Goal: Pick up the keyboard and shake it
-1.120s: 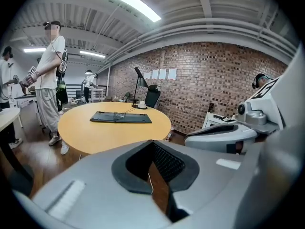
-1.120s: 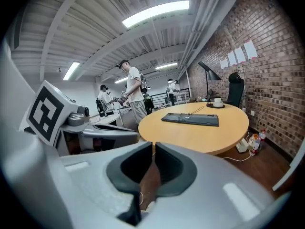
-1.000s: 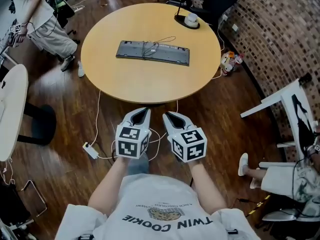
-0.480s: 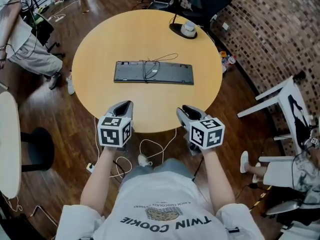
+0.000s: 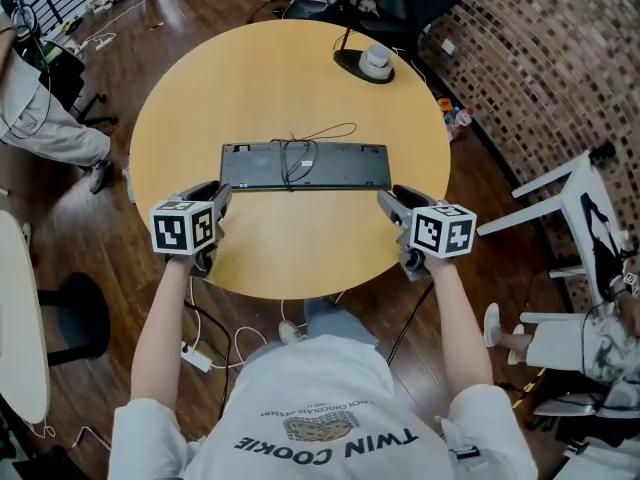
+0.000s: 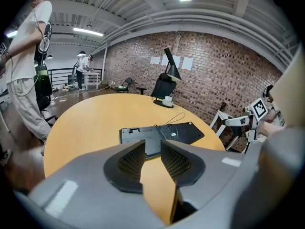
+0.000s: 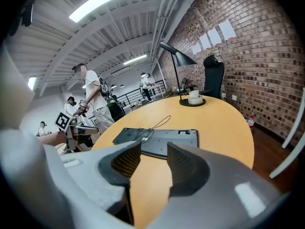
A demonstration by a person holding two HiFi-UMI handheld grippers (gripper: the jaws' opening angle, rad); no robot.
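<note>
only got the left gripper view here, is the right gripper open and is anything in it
observer: the right gripper is open with nothing in it; its jaws have just been opening.
operator: how close is it to the keyboard
observer: in the head view its tips sit just off the near corner of the keyboard's right end. Its own view shows table between them.
operator: and where's my left one from above
observer: the left gripper sits off the keyboard's left end, mirroring the right. Its jaws have just been opening too, and they're empty.
</note>
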